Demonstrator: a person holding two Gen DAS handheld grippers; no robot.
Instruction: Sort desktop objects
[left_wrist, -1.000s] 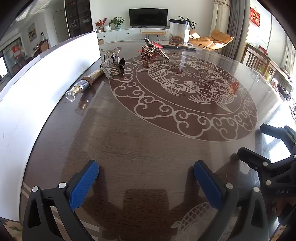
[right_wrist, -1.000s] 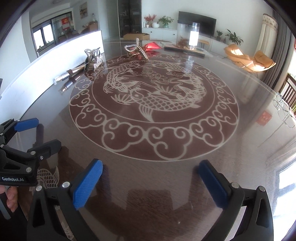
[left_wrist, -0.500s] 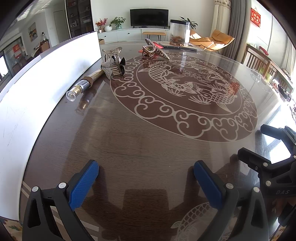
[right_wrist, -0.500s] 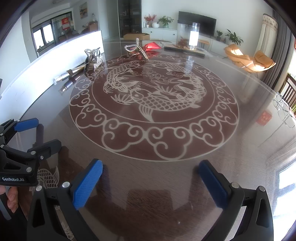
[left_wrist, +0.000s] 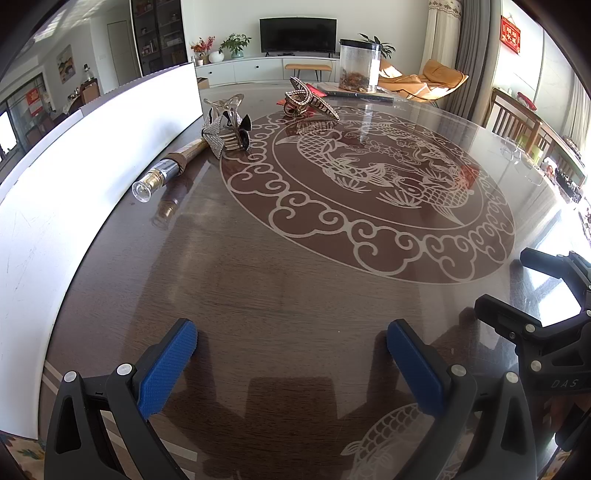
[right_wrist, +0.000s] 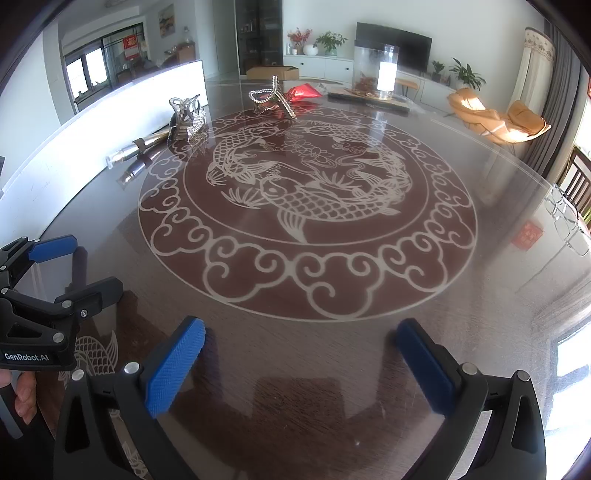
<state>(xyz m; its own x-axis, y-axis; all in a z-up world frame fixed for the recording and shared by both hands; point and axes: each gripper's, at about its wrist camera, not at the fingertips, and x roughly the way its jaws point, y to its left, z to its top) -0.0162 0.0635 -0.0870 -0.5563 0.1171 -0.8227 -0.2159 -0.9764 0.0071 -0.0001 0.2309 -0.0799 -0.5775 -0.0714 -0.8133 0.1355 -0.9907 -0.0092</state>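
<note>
change: nothing since a second ago, views match | left gripper (left_wrist: 291, 354) and right gripper (right_wrist: 301, 354): fingers apart, empty, low over near table (left_wrist: 295, 280) | clips (left_wrist: 227, 127), tube (left_wrist: 166, 173): far side by white board (left_wrist: 92, 155), untouched | sorting not begun

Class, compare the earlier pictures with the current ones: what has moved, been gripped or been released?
Nothing visibly changed. Both the left gripper and right gripper are open and empty over the table; the tube and hair clips lie untouched.
</note>
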